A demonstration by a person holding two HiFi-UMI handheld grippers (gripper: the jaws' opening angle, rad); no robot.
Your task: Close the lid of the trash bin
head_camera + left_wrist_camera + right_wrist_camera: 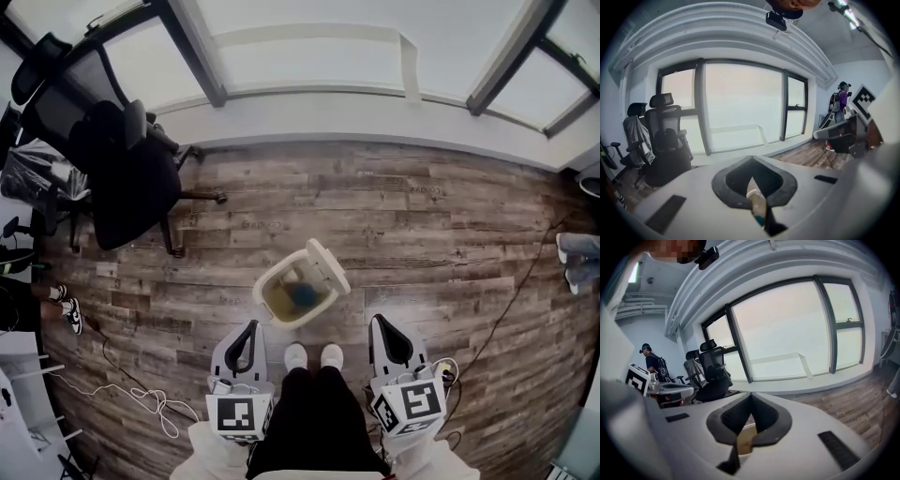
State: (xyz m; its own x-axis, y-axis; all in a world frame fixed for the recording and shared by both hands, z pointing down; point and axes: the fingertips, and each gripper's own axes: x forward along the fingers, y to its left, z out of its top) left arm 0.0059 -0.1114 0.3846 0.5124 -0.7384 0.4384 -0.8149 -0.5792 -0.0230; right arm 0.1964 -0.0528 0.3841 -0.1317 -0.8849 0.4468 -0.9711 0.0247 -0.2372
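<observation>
A small cream trash bin point(292, 298) stands on the wood floor just ahead of my feet. Its lid point(328, 266) is tipped up at the far right side, and something blue lies inside. My left gripper point(251, 326) hangs near the bin's left front, my right gripper point(378, 322) to its right front; neither touches it. Both are shut with nothing held. In the left gripper view a strip of the bin point(757, 204) shows through the slit under the left gripper point(751, 161). The right gripper view shows the bin point(744, 439) the same way below the right gripper point(750, 394).
A black office chair point(127, 178) stands at the far left. A white cable point(141, 394) loops on the floor at left and a dark cable point(511, 309) runs at right. My white shoes point(311, 356) are behind the bin. Another person's feet point(577, 258) are at the right edge.
</observation>
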